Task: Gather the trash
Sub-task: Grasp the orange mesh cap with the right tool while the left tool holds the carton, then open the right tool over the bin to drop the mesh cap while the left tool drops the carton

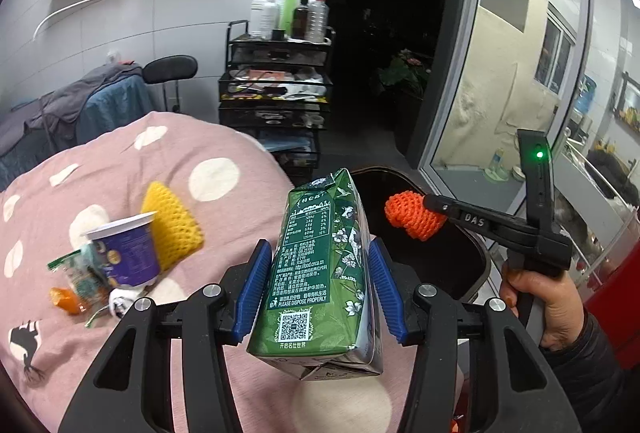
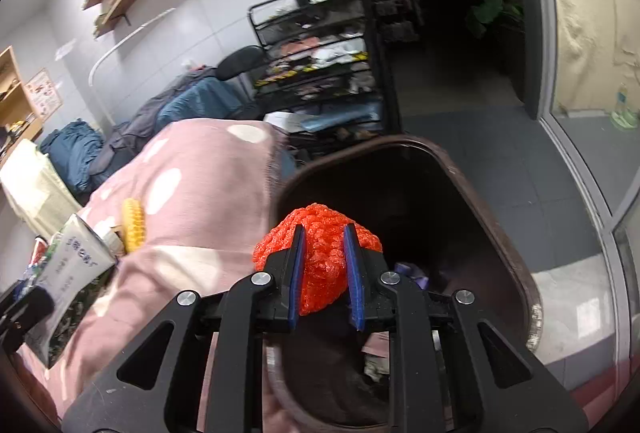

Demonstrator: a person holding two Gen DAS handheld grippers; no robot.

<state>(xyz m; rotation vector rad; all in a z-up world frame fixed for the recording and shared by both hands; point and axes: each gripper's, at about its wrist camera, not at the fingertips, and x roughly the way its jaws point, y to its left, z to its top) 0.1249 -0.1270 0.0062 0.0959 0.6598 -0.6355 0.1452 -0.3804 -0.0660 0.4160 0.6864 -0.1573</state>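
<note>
On your left, a small heap of rubbish is yet to be collected from the pink dotted blanket (image 1: 132,169): a purple-and-white cup (image 1: 126,253), a yellow foam net (image 1: 170,223) just behind it, an orange scrap (image 1: 64,299) and a green crumpled wrapper (image 1: 78,271) touching the cup's base. So you are, by my judgement, partway through; these pieces are left, and some litter already lies in the bottom of the bin (image 2: 496,193).

In the middle, your left gripper (image 1: 318,293) is clamped on the green milk carton (image 1: 320,273), its blue pads pressing both long sides, the carton standing upright between them above the blanket's edge and next to the dark bin.

On your right, your right gripper (image 2: 326,273) is squeezed tight on the orange foam net (image 2: 320,253), which bulges out past the fingertips. That net hangs over the bin's open mouth, inside its rim, so letting it go there looks like the next step; the carton comes after.
</note>
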